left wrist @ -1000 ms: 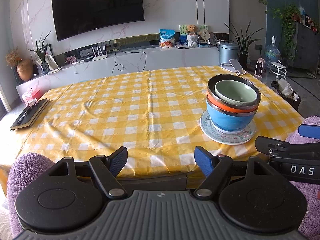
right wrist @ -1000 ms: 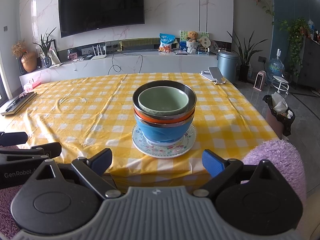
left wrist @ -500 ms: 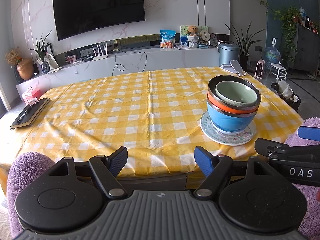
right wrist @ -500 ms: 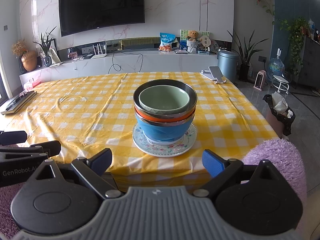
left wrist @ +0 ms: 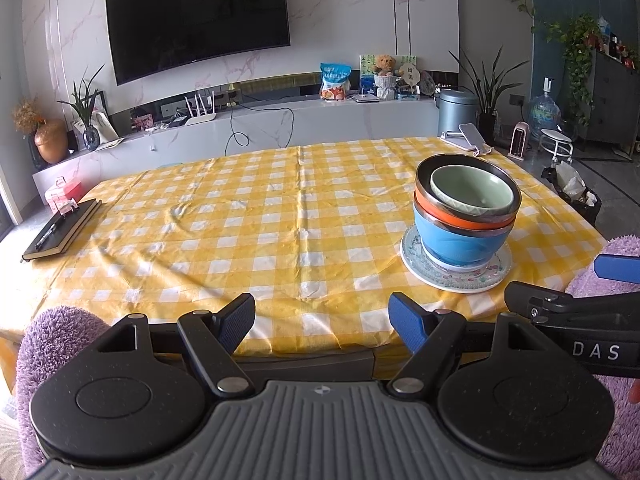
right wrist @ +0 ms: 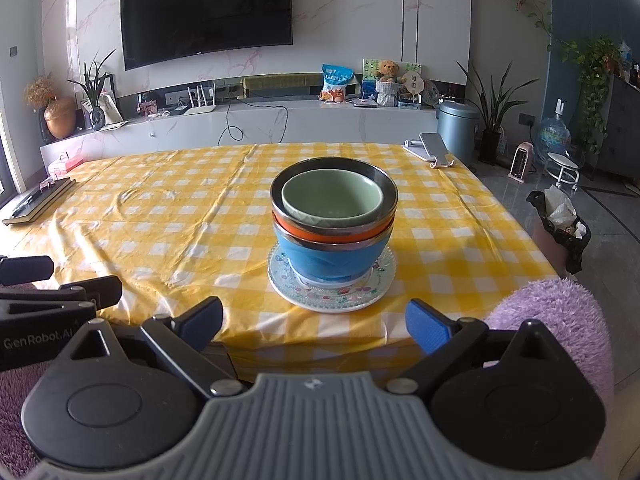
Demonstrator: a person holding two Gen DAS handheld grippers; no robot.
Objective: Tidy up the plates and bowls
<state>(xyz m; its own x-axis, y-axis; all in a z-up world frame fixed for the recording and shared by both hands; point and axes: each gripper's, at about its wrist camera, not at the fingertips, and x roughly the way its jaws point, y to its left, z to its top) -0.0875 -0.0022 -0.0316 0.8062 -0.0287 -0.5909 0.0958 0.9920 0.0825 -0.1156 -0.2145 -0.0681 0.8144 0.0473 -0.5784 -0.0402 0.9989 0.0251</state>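
On the near right of the surface [right wrist: 160,208], three nested bowls, green [right wrist: 332,196] in orange [right wrist: 320,234] in blue [right wrist: 332,258], sit on one plate [right wrist: 332,294]. Both the left hand-held gripper [left wrist: 322,318] and the right hand-held gripper [right wrist: 314,320] are released, empty, short of the stack. Best lift the top bowl straight up, steadying the rest.

One stack near the bench's [right wrist: 168,216] front edge, upright; bottom is a flat round plate [right wrist: 332,294] [left wrist: 456,276], pale with floral rim pattern; on it a blue bowl [right wrist: 332,256] [left wrist: 460,242] with silver rim; nested inside, an orange bowl [right wrist: 320,234] [left wrist: 452,220], only its upper band and metallic rim showing; innermost a smaller pale green bowl [right wrist: 332,198] [left wrist: 472,192], empty, sitting slightly off-centre.
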